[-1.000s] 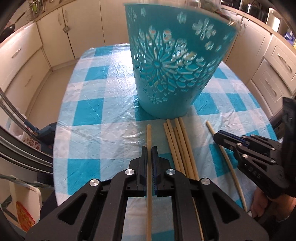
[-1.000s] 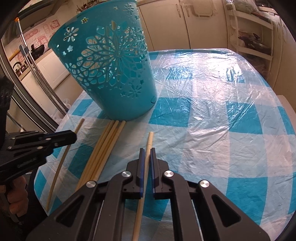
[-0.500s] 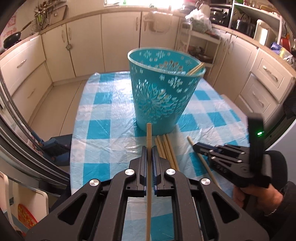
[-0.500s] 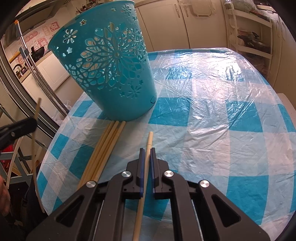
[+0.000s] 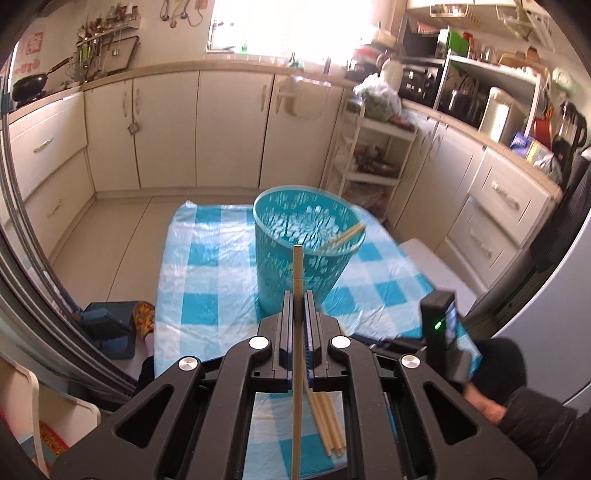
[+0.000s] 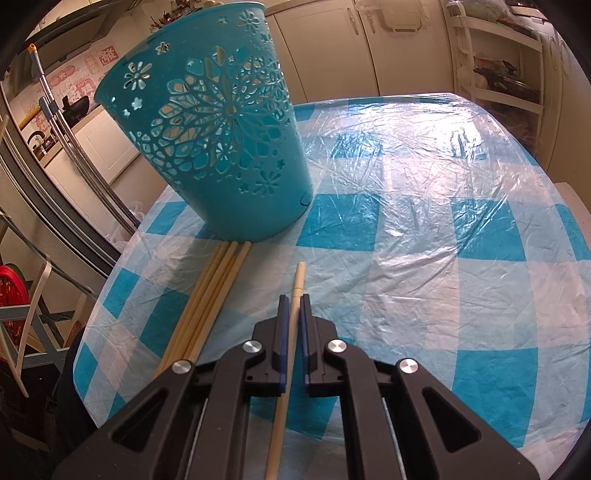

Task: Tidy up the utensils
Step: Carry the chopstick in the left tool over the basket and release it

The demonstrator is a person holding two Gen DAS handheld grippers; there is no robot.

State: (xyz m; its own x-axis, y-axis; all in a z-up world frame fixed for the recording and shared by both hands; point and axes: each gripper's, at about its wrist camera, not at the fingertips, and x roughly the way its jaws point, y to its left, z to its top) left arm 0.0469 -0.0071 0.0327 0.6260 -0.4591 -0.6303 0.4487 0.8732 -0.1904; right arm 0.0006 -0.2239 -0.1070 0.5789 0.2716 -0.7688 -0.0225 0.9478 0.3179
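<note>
Over the blue-checked table (image 6: 406, 229), 2 pinched wooden chopsticks (image 5: 297, 332) (image 6: 291, 325), some already inside the teal cut-out plastic basket (image 5: 306, 251), 4 more waiting.

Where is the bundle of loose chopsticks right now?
Right wrist view: the loose chopsticks lie on the checked tablecloth, left of the right gripper, tips at the teal basket.

Daylight poured through the window (image 5: 295, 26) ahead of your left camera and blew it out to white. That view was smeared with motion blur, worst on the teal basket (image 5: 306, 251). Your right camera was sharp; glare streaked the plastic sheet (image 6: 424, 155) toward the tabletop's far edge. Both views bent hard and darkened at their corners.
</note>
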